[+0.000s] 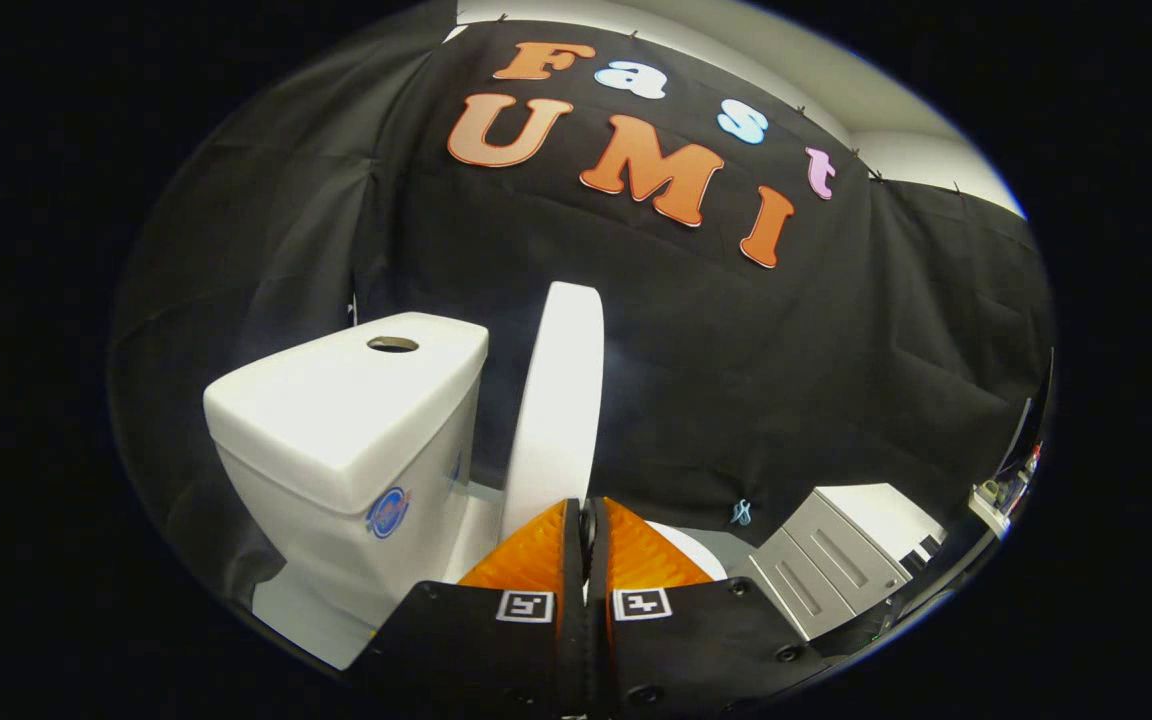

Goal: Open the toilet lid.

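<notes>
Lid [558, 400] stands raised on edge at centre frame, just ahead of the hand-held gripper [586, 525], whose orange fingers [536, 555] sit nearly closed, with no clear grip visible. Released short of the tank [346, 420], left of centre, it could drop. A grey cabinet [821, 565] sits lower right.

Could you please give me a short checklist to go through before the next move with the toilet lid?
1. Toilet lid raised, standing near upright: ok.
2. Tool fingers closed together just below the lid's edge: ok.
3. Fingers actually pressing on the lid: cannot tell.
4. Lid resting against the tank: not ok, a gap shows between them.
5. Room for the lid to tip back toward the tank: ok.
6. Cabinet off to the side, apart from the tool: ok.
</notes>
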`<move>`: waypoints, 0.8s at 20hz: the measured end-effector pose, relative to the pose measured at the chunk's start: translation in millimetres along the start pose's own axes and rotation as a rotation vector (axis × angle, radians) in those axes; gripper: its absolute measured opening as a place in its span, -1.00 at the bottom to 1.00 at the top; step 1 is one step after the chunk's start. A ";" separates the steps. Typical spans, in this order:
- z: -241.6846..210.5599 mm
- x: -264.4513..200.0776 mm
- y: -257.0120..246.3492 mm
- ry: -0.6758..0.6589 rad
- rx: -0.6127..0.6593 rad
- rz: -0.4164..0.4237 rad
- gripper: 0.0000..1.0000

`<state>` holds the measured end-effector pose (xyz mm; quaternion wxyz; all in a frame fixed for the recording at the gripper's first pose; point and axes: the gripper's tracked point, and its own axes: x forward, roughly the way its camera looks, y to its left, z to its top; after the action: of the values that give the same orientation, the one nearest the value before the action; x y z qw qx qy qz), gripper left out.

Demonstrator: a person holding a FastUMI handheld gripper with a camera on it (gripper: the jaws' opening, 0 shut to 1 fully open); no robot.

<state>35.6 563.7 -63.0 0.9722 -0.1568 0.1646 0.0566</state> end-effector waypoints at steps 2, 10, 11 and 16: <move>3.0 -1.1 14.6 -0.017 -0.030 0.010 -0.83; 6.3 -9.7 51.2 -0.046 -0.059 0.055 -0.83; 6.2 -9.7 51.2 -0.047 -0.076 0.048 -0.83; 4.6 -11.3 47.2 -0.035 -0.100 0.008 -0.83</move>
<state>18.7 609.1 -68.6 0.9656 -0.2036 0.1454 0.0715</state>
